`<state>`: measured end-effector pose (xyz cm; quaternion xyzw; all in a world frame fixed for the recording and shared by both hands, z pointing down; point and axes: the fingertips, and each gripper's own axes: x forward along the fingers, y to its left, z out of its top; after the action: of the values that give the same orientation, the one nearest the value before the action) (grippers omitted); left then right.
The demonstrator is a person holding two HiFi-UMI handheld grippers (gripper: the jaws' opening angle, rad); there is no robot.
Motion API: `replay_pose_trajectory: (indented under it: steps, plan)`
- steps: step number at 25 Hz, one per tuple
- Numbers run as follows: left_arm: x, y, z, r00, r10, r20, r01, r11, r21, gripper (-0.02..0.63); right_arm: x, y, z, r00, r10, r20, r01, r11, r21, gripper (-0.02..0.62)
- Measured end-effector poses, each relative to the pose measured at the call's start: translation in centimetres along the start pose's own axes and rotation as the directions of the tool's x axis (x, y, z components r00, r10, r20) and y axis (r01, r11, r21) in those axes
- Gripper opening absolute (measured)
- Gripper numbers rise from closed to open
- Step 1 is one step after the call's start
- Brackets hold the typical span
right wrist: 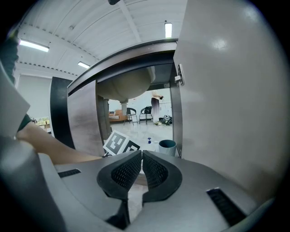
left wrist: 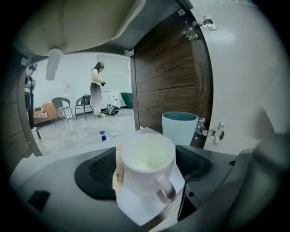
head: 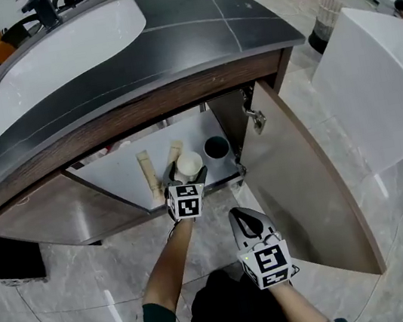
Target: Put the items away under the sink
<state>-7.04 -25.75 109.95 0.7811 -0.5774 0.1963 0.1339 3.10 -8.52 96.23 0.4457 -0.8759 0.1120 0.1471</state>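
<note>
- The right gripper (head: 241, 214) (right wrist: 141, 162) hangs nearest the person, over bare floor (head: 220, 226) short of the cabinet. Its jaws are pressed together with nothing between them.
- The open door (head: 305, 185) swings out on its right, so free room lies only toward the left and straight ahead.
- The left gripper (head: 188, 174) (left wrist: 146, 165) reaches over the front lip of the cabinet shelf (head: 115, 171). Its jaws stand wide and clasp the white mug (head: 189, 164) (left wrist: 147, 156), a pad against each side. A small tag is squeezed in at the left pad.
- The mug is upright, handle toward the camera, at the shelf's front right.
- Just beyond it on the right stands a teal cup (head: 216, 147) (left wrist: 180, 127), close to the side wall and the door hinge (head: 256, 119) (left wrist: 213, 132). It narrows the way deeper in.
- On the left, two pale tubes (head: 147, 174) lie on the shelf, one just beside the left jaw.
- The closed left door (head: 49, 212) bounds the opening on that side.
- Overhead, the sink bowl's underside (left wrist: 81, 22) and its drain pipe (left wrist: 54, 63) hang low over the shelf.
- The cabinet shows no back: through it are chairs (left wrist: 61, 106) and a standing person (left wrist: 96, 86), far off.
</note>
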Motion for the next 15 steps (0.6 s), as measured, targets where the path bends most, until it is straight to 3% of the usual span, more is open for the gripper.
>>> replay_pose_trajectory:
  steps: [5, 6, 10, 15]
  plan:
    - [-2.9, 0.9, 1.0, 0.997, 0.057, 0.054, -0.057, 0.998, 0.004, 0.402, 0.4, 0.4, -0.1, 1.000, 0.001, 0.010, -0.002, 1.000, 0.008, 0.043]
    - [-3.8, 1.0, 1.4, 0.995, 0.072, 0.065, -0.072, 0.997, 0.005, 0.357, 0.5, 0.4, -0.1, 1.000, 0.000, 0.011, 0.000, 1.000, 0.010, 0.043]
    - [-7.5, 0.8, 2.9, 0.992, 0.099, 0.077, -0.102, 0.994, 0.029, 0.028, 0.2, 0.9, 1.6, 1.000, -0.006, 0.011, 0.006, 0.999, 0.037, 0.043]
    - [-12.8, 0.4, 6.2, 0.999, 0.030, 0.016, -0.030, 0.999, 0.014, 0.011, -1.9, 3.4, 7.4, 1.000, 0.013, -0.024, -0.012, 0.999, 0.046, 0.043]
